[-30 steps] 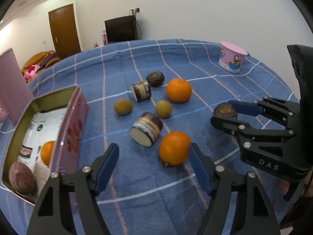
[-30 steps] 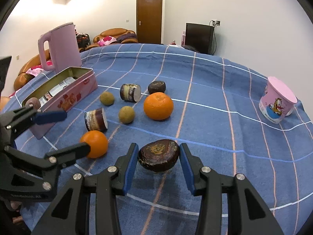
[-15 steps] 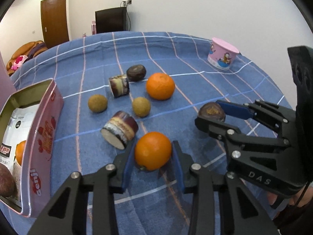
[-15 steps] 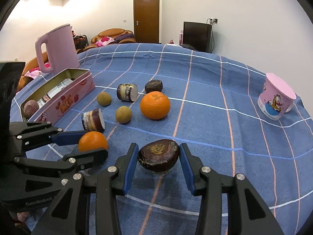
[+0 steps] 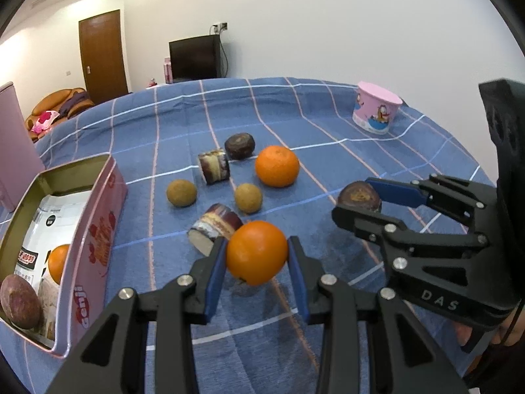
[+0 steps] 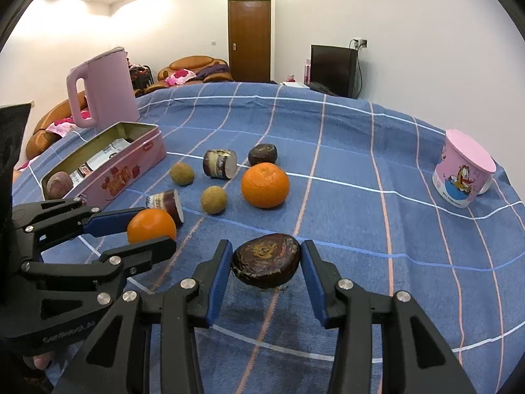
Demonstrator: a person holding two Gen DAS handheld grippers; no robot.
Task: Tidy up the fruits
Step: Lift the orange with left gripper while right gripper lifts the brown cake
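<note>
My left gripper is shut on an orange, held just above the blue checked cloth with its shadow underneath. In the right wrist view the same orange sits between the left gripper's fingers. My right gripper is shut on a dark brown wrinkled fruit, seen from the left wrist view as well. An open pink tin at the left holds another orange and a purple fruit.
On the cloth lie a larger orange, two small brown round fruits, two cut purple-and-white pieces and a dark fruit. A pink cup stands at the right, a pink kettle behind the tin.
The left jaws closed around the orange and lifted it slightly off the cloth. The right gripper kept still with the dark fruit in it.
</note>
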